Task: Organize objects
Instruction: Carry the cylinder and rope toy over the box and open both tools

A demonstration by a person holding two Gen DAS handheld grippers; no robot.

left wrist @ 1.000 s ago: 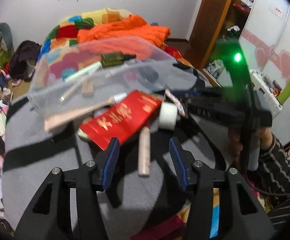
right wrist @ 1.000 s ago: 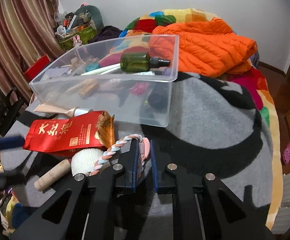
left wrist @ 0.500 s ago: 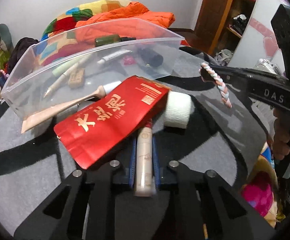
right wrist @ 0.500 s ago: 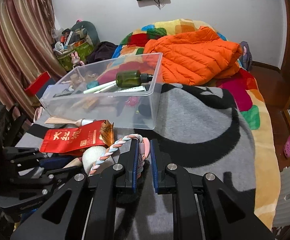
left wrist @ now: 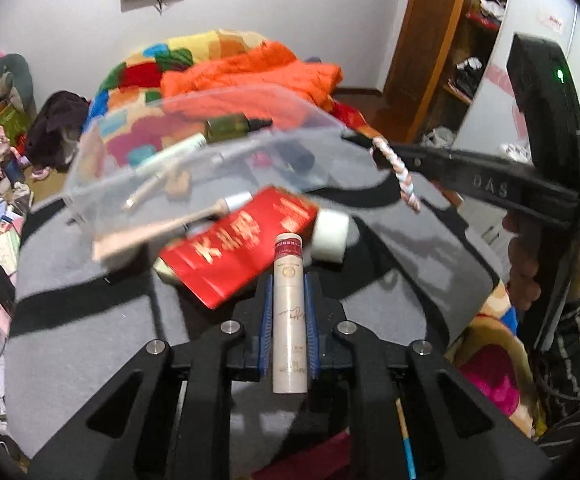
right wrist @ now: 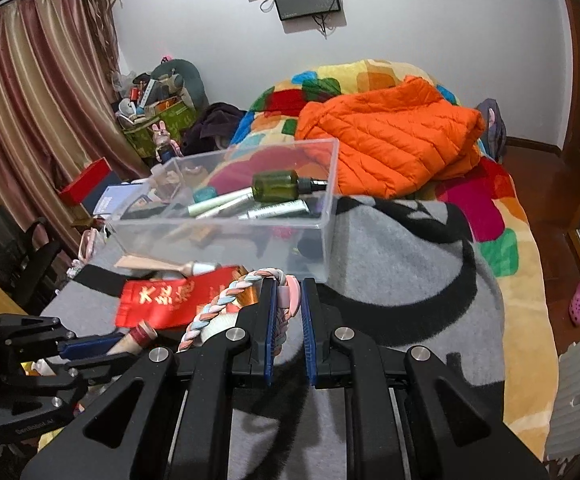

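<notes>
My left gripper (left wrist: 287, 280) is shut on a cream tube with a red cap (left wrist: 288, 300) and holds it lifted above the grey blanket. My right gripper (right wrist: 290, 285) is shut on a braided pastel rope (right wrist: 225, 300); it also shows in the left wrist view (left wrist: 400, 172). A clear plastic bin (right wrist: 225, 236) holds a green bottle (right wrist: 277, 186) and several tubes. A red packet (left wrist: 241, 248), a white roll (left wrist: 330, 236) and a wooden-handled tool (left wrist: 161, 228) lie in front of the bin.
The grey blanket (right wrist: 402, 280) covers the near bed. An orange jacket (right wrist: 390, 140) lies on the colourful quilt behind the bin. Curtains and clutter stand on the left (right wrist: 157, 108). A wooden door (left wrist: 422, 40) and shelves are on the right.
My left gripper closed on the cream tube and has lifted it off the blanket. My right gripper has risen with the braided rope, away from the bin's front.
</notes>
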